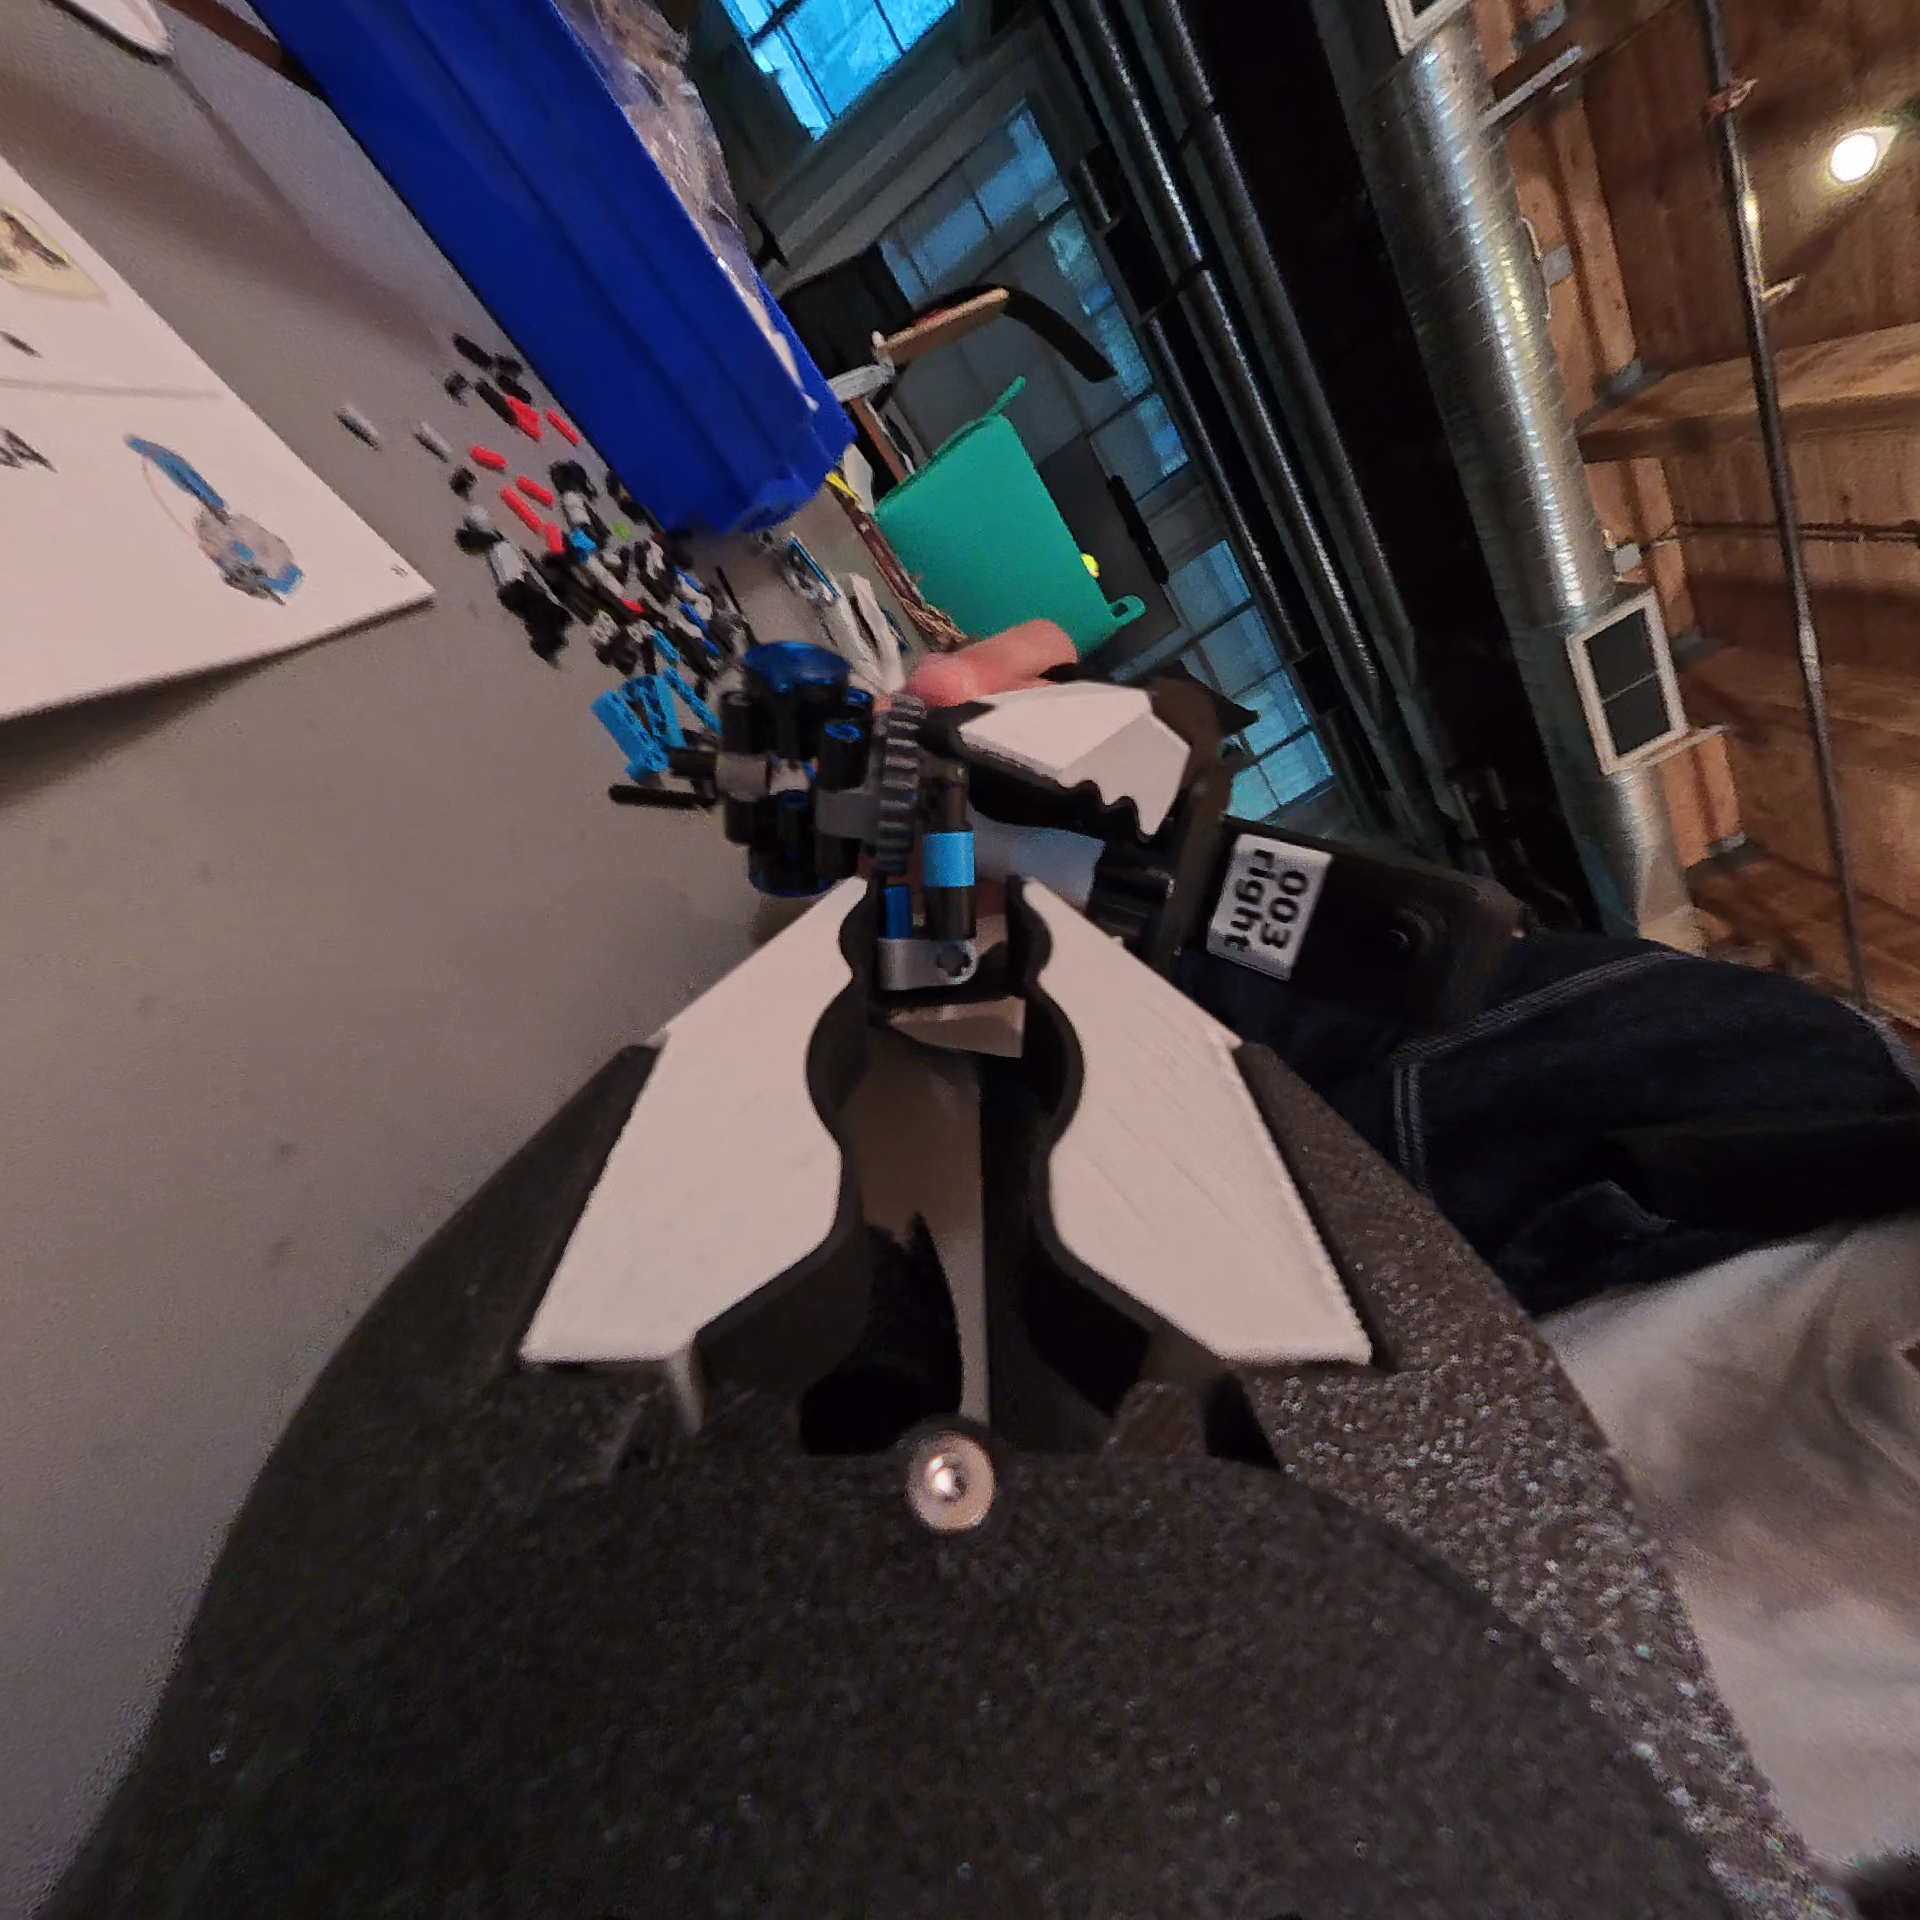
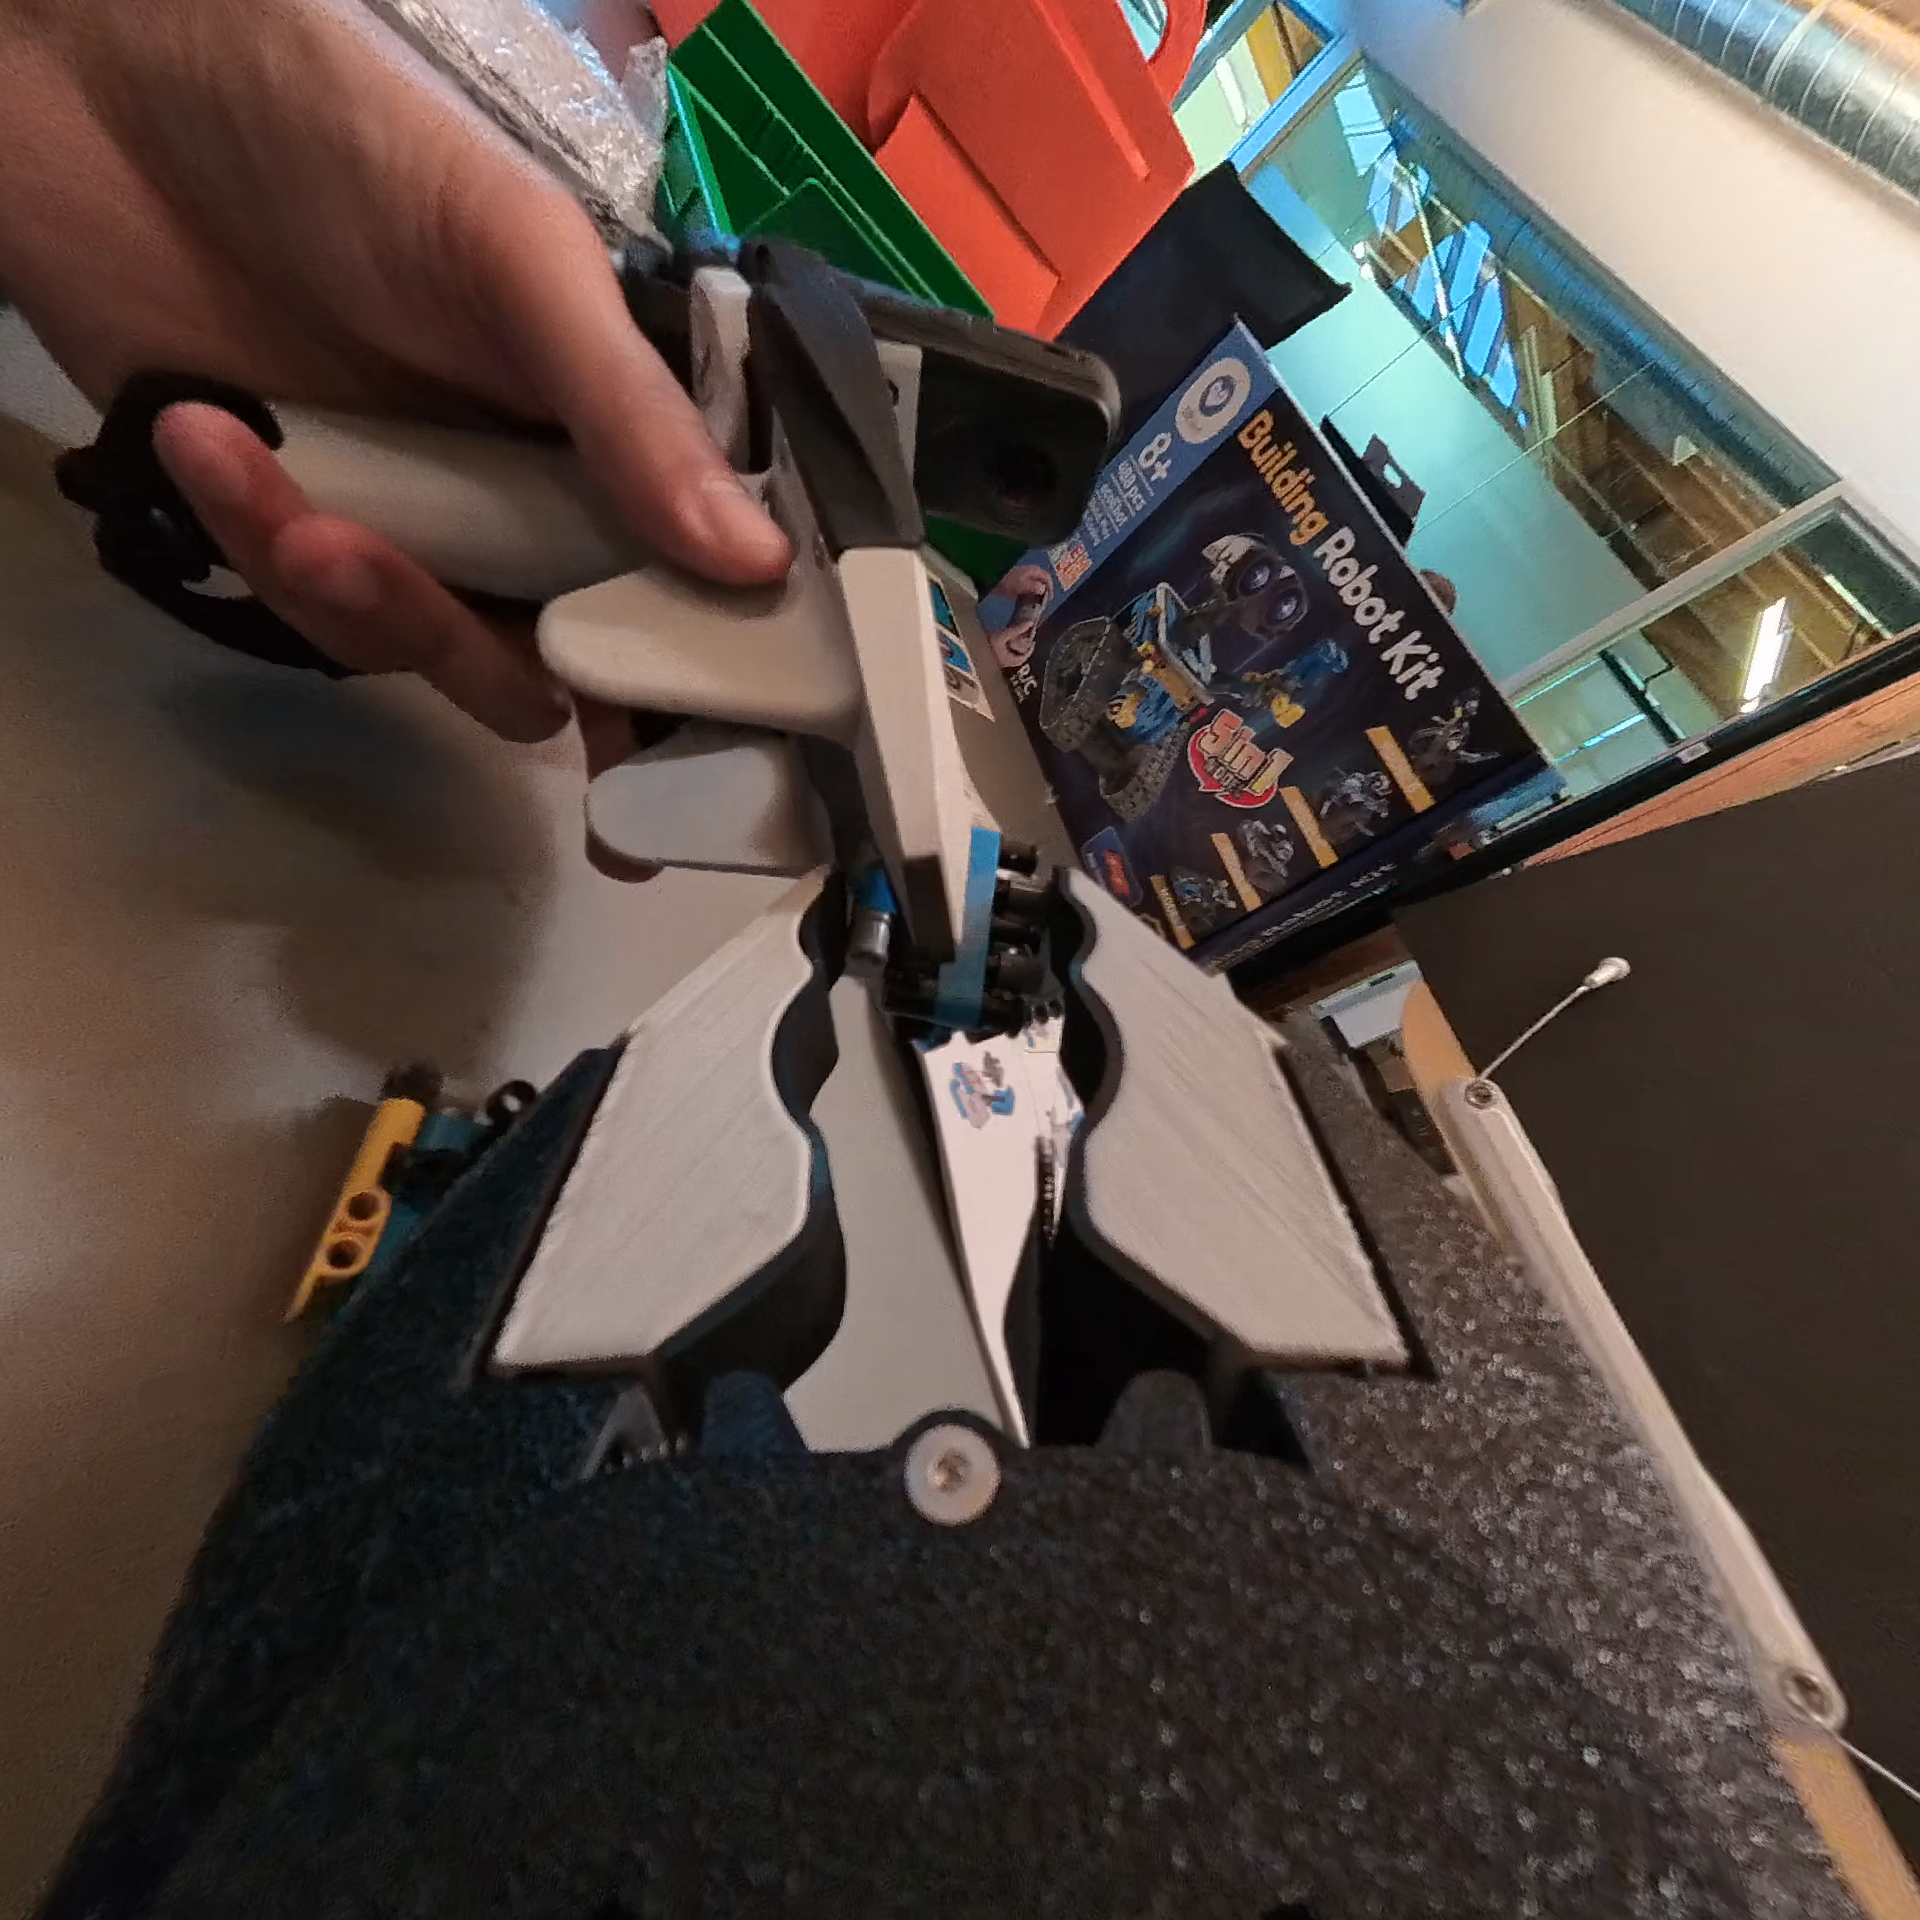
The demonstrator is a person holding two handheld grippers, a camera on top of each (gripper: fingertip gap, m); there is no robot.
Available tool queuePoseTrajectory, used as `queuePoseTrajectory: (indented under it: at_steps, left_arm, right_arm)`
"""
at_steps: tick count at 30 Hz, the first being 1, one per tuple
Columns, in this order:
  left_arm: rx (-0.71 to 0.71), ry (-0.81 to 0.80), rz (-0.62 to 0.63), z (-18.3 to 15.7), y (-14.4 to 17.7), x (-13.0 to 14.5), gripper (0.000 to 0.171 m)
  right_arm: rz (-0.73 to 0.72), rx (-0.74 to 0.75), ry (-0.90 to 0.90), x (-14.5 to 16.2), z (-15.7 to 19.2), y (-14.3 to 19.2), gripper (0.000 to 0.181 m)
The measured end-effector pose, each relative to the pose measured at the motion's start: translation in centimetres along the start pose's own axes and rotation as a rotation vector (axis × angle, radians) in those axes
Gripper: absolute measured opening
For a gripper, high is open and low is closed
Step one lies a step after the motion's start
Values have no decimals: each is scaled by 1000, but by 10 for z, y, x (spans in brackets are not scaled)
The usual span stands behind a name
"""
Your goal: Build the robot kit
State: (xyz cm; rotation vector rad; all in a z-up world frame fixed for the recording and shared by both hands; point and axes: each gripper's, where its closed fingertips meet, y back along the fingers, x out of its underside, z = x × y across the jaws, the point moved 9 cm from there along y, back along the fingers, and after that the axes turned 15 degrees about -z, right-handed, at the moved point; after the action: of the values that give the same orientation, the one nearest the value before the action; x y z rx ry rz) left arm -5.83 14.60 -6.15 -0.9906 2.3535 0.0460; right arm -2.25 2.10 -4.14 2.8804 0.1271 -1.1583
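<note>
Kit box (image 2: 1278,665) in right view only

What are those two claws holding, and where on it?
Both grip one small black-and-blue brick assembly. The left gripper pinches its grey-and-blue end; the right gripper clamps the side by the grey gear.

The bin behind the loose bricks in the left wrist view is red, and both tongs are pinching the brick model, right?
Not quite: the bin behind the loose bricks is blue, as the left wrist view shows. The rest holds: the left tongs and right tongs both pinch the brick model.
</note>
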Motion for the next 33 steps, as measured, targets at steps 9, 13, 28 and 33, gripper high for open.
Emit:
queuePoseTrajectory:
  at_steps: [9, 13, 28, 33]
  left_arm:
    - [82, 75, 46, 1, 11, -5, 32]
    - [-5, -51, -56, 2, 18, -21, 36]
    - [-38, -231, 42, -7, 12, -14, 12]
    - [-9, -204, 35, -9, 12, -14, 12]
  right_arm:
    - [36, 152, -328, 22, -41, 14, 37]
    - [-17, 87, -391, 20, -45, 20, 37]
    - [29, -49, -51, -3, -5, 4, 33]
    - [33, -66, -132, -8, -9, 5, 31]
